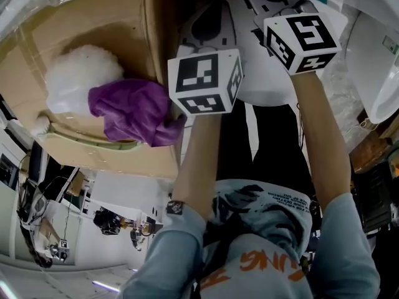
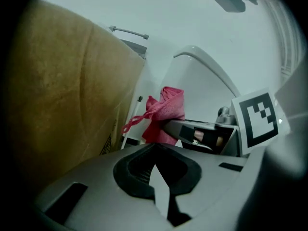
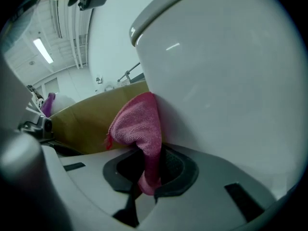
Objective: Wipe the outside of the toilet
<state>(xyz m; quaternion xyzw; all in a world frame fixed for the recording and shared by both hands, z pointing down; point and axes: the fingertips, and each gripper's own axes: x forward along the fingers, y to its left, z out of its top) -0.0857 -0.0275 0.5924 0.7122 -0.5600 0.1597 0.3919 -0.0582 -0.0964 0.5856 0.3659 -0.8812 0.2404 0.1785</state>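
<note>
The white toilet fills the right gripper view, its tank wall close in front. My right gripper is shut on a pink cloth, whose bunched end is pressed against the toilet wall. From the left gripper view, the same pink cloth sticks out of the right gripper against the toilet. My left gripper is shut with nothing in it, held just left of the right one. In the head view both marker cubes show, left and right.
A big cardboard box stands close on the left, with a purple cloth and a white fluffy bundle on it. The box wall is right beside my left gripper. A white ceramic fixture lies at the right.
</note>
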